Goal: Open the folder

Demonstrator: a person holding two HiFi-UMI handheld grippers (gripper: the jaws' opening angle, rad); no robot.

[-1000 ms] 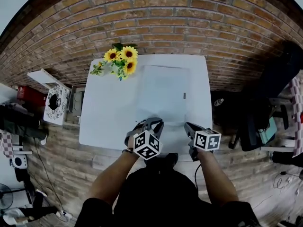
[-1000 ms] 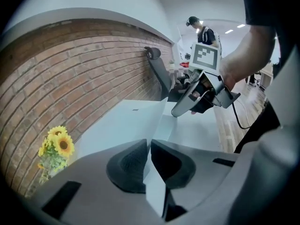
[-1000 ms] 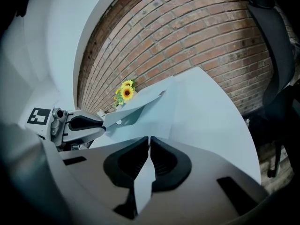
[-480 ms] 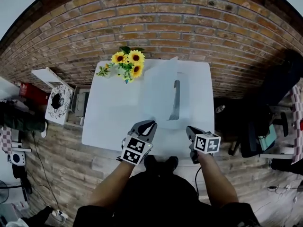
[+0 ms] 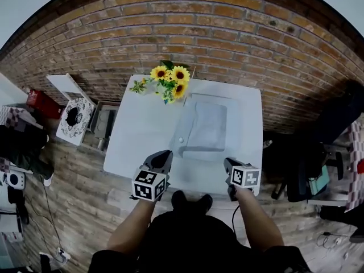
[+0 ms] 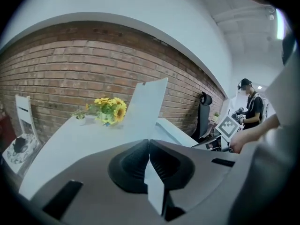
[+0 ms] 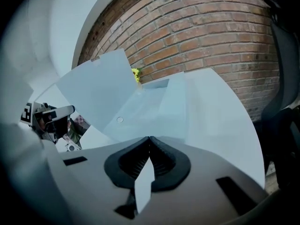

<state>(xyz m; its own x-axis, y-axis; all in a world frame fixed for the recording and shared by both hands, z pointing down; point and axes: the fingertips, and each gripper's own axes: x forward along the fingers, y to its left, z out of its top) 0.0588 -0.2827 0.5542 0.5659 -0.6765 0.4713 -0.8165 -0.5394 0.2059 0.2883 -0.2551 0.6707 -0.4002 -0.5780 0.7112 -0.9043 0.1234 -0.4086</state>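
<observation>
Since 1 second ago the folder's cover has swung up and leftward, and it stands half raised. The folder lies on the table, its long axis pointing away from the person. The cover's free edge is nearer the left gripper. Both its jaws and the right gripper's are together and empty. No writing is readable.
</observation>
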